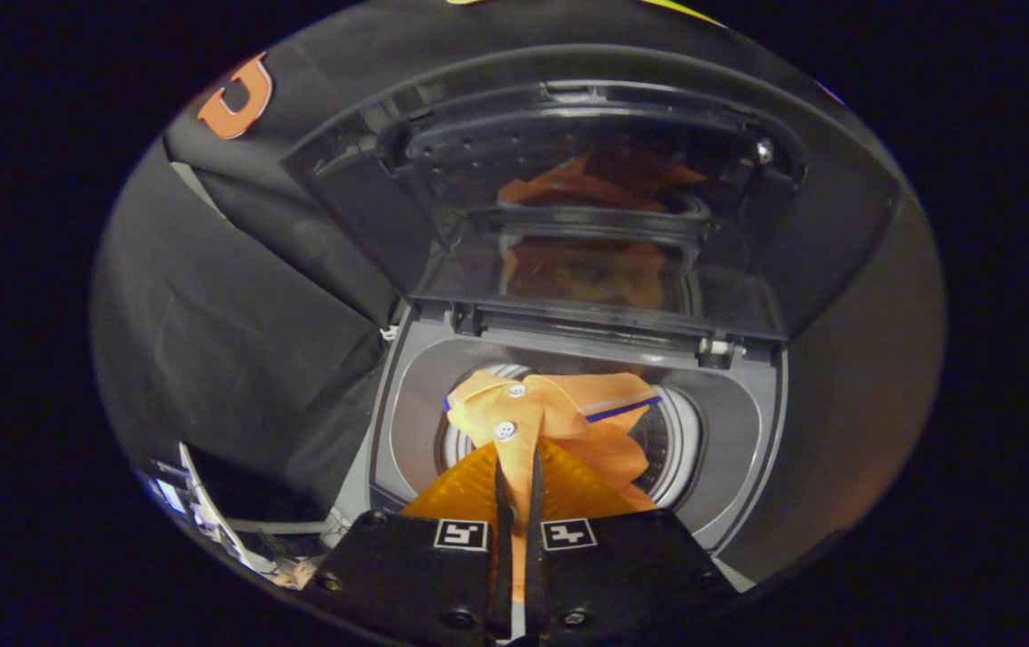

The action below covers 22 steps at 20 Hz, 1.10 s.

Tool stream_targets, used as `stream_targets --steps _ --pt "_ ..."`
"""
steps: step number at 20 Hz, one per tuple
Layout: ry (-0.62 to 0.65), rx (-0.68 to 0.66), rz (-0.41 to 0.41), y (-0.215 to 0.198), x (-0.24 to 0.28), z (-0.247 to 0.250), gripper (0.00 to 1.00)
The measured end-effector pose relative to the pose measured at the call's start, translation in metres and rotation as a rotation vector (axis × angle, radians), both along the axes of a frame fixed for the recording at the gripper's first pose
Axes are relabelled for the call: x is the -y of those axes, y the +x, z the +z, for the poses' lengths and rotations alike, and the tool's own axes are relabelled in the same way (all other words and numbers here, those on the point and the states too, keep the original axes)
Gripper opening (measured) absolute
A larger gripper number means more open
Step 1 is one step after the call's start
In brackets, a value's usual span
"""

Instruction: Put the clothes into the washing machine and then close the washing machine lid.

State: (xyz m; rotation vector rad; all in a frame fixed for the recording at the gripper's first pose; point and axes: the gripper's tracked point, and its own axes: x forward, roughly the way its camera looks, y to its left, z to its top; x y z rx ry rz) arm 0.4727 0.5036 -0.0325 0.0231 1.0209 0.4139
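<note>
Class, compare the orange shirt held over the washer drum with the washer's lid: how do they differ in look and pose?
The shirt is soft, crumpled orange cloth with white buttons; the lid is rigid, dark and glossy. The shirt hangs over the drum, pinched in the tool; the lid stands raised behind it, hinged at the washer's back. Shared: orange shows on both, since the lid mirrors the shirt.

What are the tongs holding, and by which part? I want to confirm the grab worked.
The tongs are shut on the orange shirt, pinching a fold of cloth just below its buttoned collar, above the washing machine drum.
</note>
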Motion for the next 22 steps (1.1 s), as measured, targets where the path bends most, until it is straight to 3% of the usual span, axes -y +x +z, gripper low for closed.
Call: stream_targets --steps 9,11,15,22 --pt "-0.047 -0.008 -0.134 0.012 0.012 -0.006 0.1" --pt "-0.03 -0.001 -0.131 0.011 0.013 -0.009 0.15" --pt "-0.067 0.105 -0.139 0.018 0.018 0.008 0.75" --pt "-0.094 0.157 -0.108 0.009 0.013 0.021 0.74"
